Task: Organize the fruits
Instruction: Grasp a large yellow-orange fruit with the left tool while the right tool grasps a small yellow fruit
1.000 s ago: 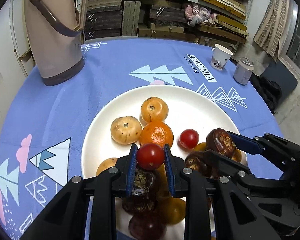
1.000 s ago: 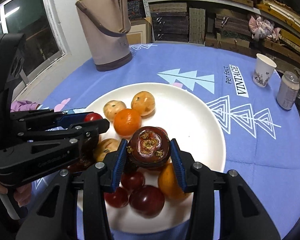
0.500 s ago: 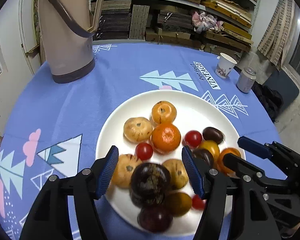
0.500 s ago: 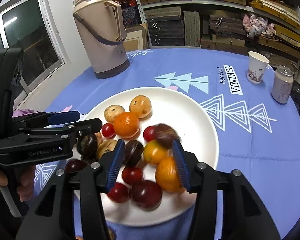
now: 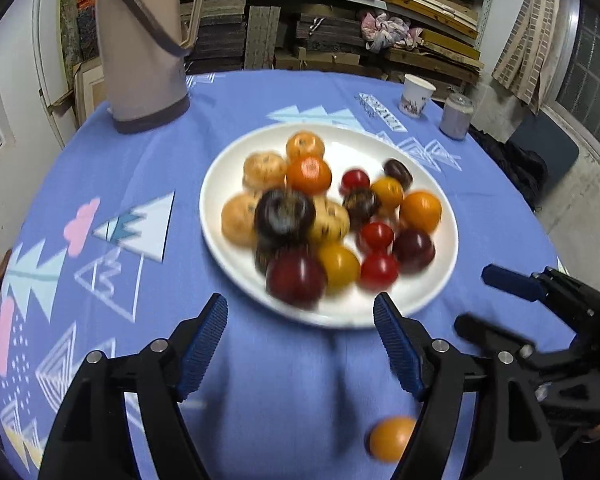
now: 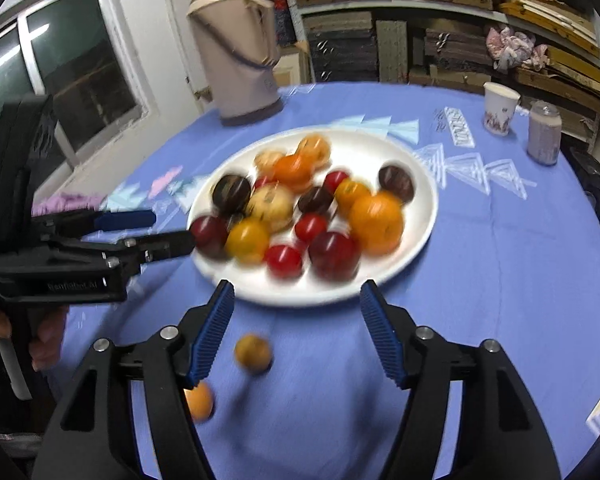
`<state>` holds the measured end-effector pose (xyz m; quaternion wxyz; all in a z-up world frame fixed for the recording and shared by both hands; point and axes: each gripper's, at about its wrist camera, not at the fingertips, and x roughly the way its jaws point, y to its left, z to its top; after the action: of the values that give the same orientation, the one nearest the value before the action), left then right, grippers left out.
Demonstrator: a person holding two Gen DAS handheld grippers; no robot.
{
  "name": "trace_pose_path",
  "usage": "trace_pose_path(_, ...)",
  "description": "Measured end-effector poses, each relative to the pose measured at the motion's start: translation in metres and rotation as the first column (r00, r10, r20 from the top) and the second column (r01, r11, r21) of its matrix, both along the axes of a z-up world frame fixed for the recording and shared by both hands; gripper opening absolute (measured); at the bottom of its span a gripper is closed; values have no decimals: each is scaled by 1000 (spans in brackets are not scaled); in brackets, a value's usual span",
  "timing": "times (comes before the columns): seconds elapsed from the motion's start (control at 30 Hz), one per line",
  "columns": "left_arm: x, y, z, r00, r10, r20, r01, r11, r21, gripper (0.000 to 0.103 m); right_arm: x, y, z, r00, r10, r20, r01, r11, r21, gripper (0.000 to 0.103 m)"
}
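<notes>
Now the left gripper [image 5: 300, 340] hangs over bare tablecloth [image 5: 292, 400] just short of the white plate [image 5: 236, 272], its jaws opening with nothing between them. The right gripper [image 6: 296, 328] is also on the near side of the plate, jaws opening and empty. Motion blur smears both views, so the kinds of fruit heaped on the plate are hard to tell; they read only as orange, red, dark and pale rounds. Off the plate, on its near side, a small orange fruit [image 6: 253, 353] lies on the cloth between the right gripper's fingers without touching them, and a second orange fruit [image 6: 199, 401] is half hidden behind the left-hand finger. A hand [image 6: 46, 338] holding the left gripper is cut off at the frame edge. Beyond the plate stand a thermos jug [image 5: 140, 48], a paper cup [image 5: 417, 95] and a can [image 5: 456, 116]. A second ago each gripper held a fruit over the plate: the left a red one, the right a dark one. Both have since let go and drawn back from the plate.
</notes>
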<state>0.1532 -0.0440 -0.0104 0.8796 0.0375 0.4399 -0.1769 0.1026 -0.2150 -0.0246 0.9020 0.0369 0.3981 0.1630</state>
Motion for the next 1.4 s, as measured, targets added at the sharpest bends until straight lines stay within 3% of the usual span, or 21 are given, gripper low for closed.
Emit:
trace_pose_path(0.4, -23, 29, -30, 995, 56, -79, -57, 998, -13, 76, -4, 31, -35, 996, 45, -75, -47, 999, -22, 57)
trace_pose_path(0.5, -23, 32, -35, 994, 62, -93, -63, 998, -14, 76, -2, 39, -39, 994, 57, -90, -60, 998, -31, 51)
trace_pose_path(0.6, -24, 31, -34, 994, 54, -94, -55, 998, -15, 76, 1, 43, -41, 993, 65, -103, -69, 997, -37, 34)
trace_pose_path(0.7, -27, 29, -33, 995, 36, -95, -38, 999, -14, 76, 5, 40, -45, 991, 52, -124, -55, 998, -26, 26)
trace_pose_path(1.13, -66, -2, -32, 987, -121, -109, 120, 993, -24, 76, -4, 2, -32, 995, -23, -101, 23, 1000, -1, 26)
trace_pose_path(1.4, -72, -33, -50, 971, -188, -146, 191, 982, 7, 76, -7, 0, -29, 995, -22, -92, 22, 1000, 1, 26)
